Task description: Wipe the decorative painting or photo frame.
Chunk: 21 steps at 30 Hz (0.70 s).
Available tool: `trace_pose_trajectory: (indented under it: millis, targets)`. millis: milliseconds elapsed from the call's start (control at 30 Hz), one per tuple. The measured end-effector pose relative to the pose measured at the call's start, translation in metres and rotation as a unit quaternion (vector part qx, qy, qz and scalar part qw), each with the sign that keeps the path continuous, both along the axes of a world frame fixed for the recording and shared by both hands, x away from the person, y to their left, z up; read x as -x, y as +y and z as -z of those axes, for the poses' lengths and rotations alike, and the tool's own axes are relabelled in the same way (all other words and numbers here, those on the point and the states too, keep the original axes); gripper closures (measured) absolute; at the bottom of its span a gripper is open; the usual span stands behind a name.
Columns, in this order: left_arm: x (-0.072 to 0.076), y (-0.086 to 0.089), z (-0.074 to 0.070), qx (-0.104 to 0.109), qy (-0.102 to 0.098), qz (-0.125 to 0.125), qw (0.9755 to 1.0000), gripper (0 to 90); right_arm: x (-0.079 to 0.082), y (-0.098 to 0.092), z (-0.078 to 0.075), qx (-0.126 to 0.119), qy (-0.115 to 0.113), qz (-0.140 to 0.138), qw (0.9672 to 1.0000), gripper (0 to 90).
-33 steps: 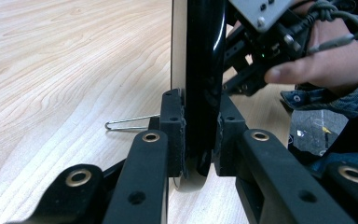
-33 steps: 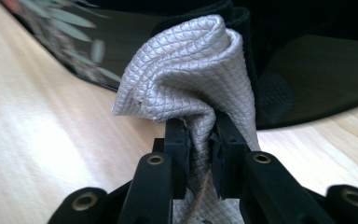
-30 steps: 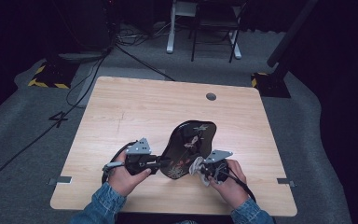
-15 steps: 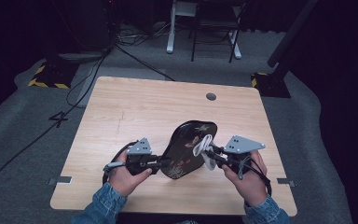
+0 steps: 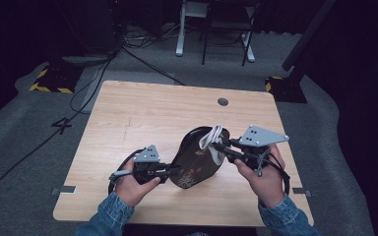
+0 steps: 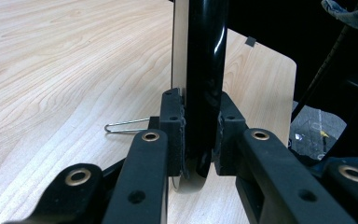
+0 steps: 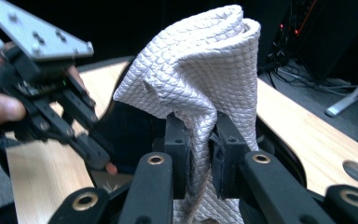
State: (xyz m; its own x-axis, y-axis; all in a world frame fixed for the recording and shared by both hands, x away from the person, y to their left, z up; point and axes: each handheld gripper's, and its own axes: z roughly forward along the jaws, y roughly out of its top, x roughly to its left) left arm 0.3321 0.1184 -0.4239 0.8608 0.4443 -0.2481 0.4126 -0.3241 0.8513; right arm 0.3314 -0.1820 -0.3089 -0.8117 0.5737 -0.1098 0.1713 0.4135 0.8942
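A black lacquered tray [image 5: 195, 160] with a flower pattern stands tilted on its edge over the wooden table [image 5: 142, 113]. My left gripper [image 5: 173, 170] is shut on the tray's near left rim. In the left gripper view its pads [image 6: 173, 122] press the glossy black rim [image 6: 205, 56] from both sides. My right gripper [image 5: 217, 145] is shut on a white quilted cloth [image 5: 213, 138], held against the tray's upper right part. The right gripper view has the cloth [image 7: 200, 65] bunched and pinched between the right gripper's jaws [image 7: 200, 140], with the dark tray [image 7: 135, 130] behind and the left gripper [image 7: 100, 156] farther off.
A bent wire clip [image 6: 126, 126] lies on the table just beyond the left gripper. A round cable hole [image 5: 222, 102] sits near the table's far edge. Behind the table stand a chair [image 5: 226, 29], floor cables and black-and-yellow striped bases [image 5: 49, 81].
My right gripper has risen with the cloth, from low by the tray's near right edge to its upper right part. The left gripper has stayed where it was, still shut on the rim.
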Motion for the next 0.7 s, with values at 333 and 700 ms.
trace_pose_trajectory:
  millis: [333,700]
  targets:
    - [0.0,0.0,0.0,0.0,0.0,0.0,1.0,78.0,-0.009,0.01,-0.017,-0.063,-0.013,-0.019,0.9978,78.9]
    - [0.0,0.001,0.001,-0.002,0.0,0.003,1.0,78.1,-0.018,0.035,-0.019,-0.096,-0.028,-0.039,0.9943,78.6]
